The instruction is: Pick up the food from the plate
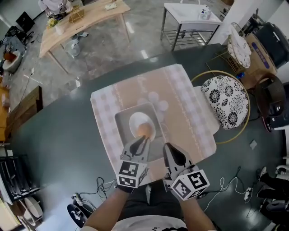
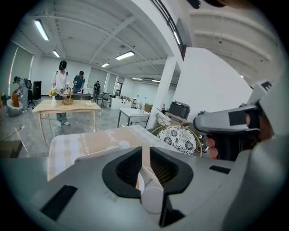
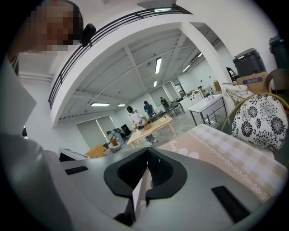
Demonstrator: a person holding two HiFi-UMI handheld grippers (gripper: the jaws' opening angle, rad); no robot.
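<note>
A round orange-brown piece of food (image 1: 143, 129) lies on a white plate (image 1: 133, 121) inside a grey square tray (image 1: 121, 120). The tray stands on a beige checked cloth (image 1: 180, 99). My left gripper (image 1: 144, 137) points at the food's near edge with its jaws together and nothing visibly held; in the left gripper view (image 2: 145, 149) only a sliver of plate and food shows below the tips. My right gripper (image 1: 166, 145) hovers over the tray's right near corner, shut and empty, as its own view confirms (image 3: 147, 150).
The cloth covers the middle of a dark round table (image 1: 58, 135). A chair with a black-and-white flowered cushion (image 1: 226, 101) stands at the table's right. A wooden table (image 1: 90, 18) and a white metal table (image 1: 189, 13) stand farther off. Cables (image 1: 226, 185) lie on the floor.
</note>
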